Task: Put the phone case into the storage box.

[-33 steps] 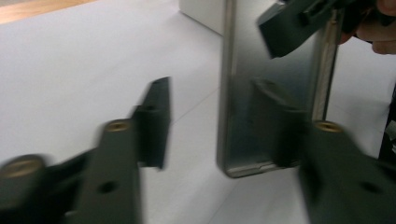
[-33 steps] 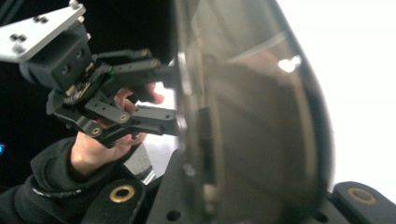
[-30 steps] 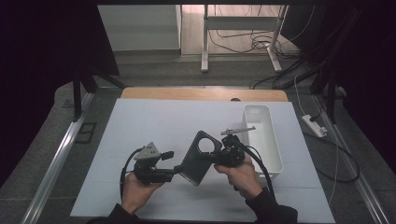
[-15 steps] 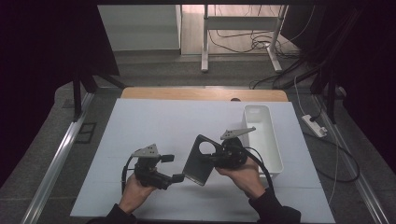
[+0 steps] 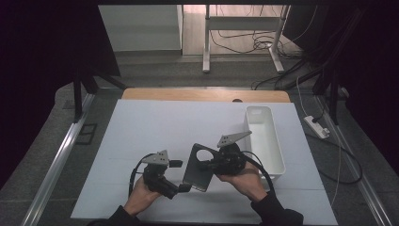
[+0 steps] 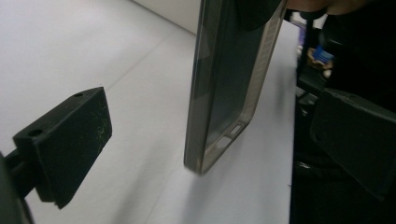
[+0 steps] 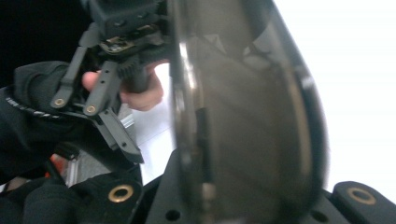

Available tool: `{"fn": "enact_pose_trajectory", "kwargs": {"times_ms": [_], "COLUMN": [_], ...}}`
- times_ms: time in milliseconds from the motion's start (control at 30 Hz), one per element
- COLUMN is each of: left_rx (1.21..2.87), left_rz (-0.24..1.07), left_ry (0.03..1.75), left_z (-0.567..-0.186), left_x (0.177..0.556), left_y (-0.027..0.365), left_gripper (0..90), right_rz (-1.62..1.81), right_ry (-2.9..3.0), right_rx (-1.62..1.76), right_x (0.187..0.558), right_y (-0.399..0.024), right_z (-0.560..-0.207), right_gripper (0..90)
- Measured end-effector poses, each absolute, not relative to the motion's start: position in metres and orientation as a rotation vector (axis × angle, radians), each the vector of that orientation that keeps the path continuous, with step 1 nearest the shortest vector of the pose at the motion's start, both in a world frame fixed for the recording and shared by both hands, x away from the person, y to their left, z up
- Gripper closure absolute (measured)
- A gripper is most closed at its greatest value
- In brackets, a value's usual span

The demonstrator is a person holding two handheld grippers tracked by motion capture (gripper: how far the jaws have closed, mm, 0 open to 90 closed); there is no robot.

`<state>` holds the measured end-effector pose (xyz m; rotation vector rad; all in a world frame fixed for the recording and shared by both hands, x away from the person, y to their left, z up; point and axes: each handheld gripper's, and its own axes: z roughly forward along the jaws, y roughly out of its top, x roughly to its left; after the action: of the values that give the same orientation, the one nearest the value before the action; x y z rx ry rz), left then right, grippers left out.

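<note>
Since the earlier frame, we saw the left gripper (image 5: 181, 176) slide right toward the case (image 5: 200, 165), its jaws spread wide with the case's lower corner between them, untouched. We found the right gripper (image 5: 211, 165) clamped on the case, holding this smoky, translucent phone case (image 6: 229, 84) nearly upright above the white table (image 5: 155, 127), near its front edge. We noted a white bin (image 5: 266, 136) lying just right of the right hand (image 5: 244, 176).

The high view looks forward and down over the desk (image 5: 141, 127); both gripper views sit close, sharing the phone case (image 6: 229, 79).
</note>
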<state>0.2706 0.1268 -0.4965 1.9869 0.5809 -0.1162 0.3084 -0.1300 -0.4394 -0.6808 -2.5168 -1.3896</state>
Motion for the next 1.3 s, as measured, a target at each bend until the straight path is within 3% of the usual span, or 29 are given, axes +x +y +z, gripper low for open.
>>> {"fn": "enact_pose_trajectory", "kwargs": {"times_ms": [467,567,633,700,733,833,1000,1300], "left_rx": [2.041,2.059,2.053,2.054,2.051,2.040,2.052,2.060], "left_rz": [-0.160,-0.146,-0.185,-0.195,-0.209,-0.246,-0.268,-0.320], "left_ry": [0.555,0.554,0.535,0.525,0.512,0.496,0.473,0.393], "left_z": [-0.495,-0.493,-0.492,-0.491,-0.491,-0.491,-0.490,-0.490], "left_x": [0.273,0.272,0.273,0.273,0.273,0.273,0.273,0.273], "left_y": [0.114,0.115,0.116,0.116,0.117,0.117,0.118,0.118], "left_gripper": [1.7,13.3,25.8,29.6,38.9,53.5,72.6,83.7], "right_rz": [-1.386,-1.391,-1.386,-1.386,-1.386,-1.382,-1.377,-1.367], "right_ry": [-2.486,-2.479,-2.478,-2.473,-2.470,-2.472,-2.467,-2.434], "right_rx": [-0.558,-0.542,-0.536,-0.535,-0.533,-0.515,-0.484,-0.429], "right_x": [0.303,0.303,0.303,0.303,0.304,0.303,0.303,0.305], "right_y": [-0.123,-0.123,-0.123,-0.123,-0.123,-0.123,-0.122,-0.122], "right_z": [-0.439,-0.438,-0.438,-0.438,-0.437,-0.437,-0.438,-0.439], "right_gripper": [85.2,85.2,85.3,85.2,85.3,85.3,85.2,84.4]}}
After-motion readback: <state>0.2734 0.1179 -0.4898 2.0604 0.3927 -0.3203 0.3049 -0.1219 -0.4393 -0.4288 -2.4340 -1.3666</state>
